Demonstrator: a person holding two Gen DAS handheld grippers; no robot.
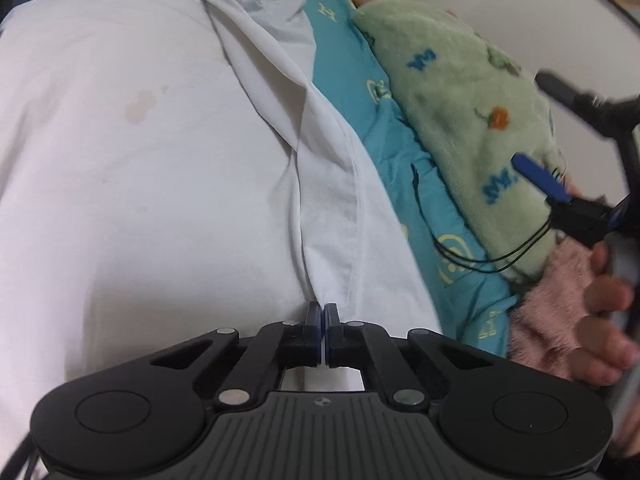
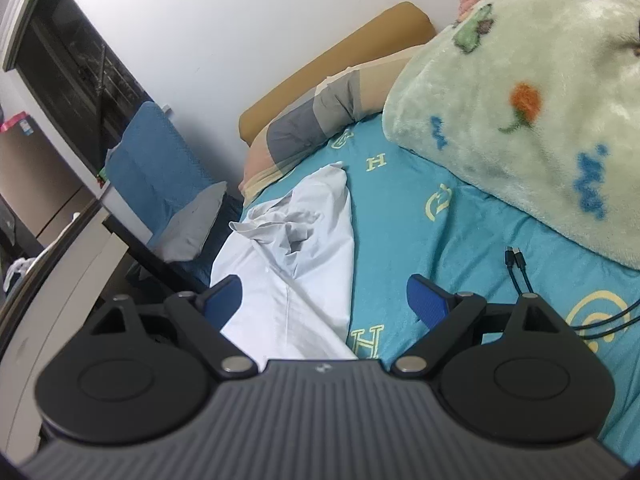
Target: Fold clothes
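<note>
We judge the step in hand to be the first fold. The left gripper (image 1: 322, 320) has its jaws pressed together on an edge of the white shirt (image 1: 140, 160), which lies spread on the teal bedsheet (image 2: 400, 208). The right gripper (image 2: 324, 296) has its jaws wide apart and holds nothing; it hangs above the shirt's near edge where that edge meets the sheet.

The next move calls for the right gripper to close on a second point of the same edge — then both can carry the cloth across in one line, without twisting it.

Count: one white shirt, two grippers, one green fleece blanket (image 2: 520, 100) beside the shirt, and one black cable (image 2: 520, 272) lying on the sheet, well apart from the shirt. We see no second garment to fold.
</note>
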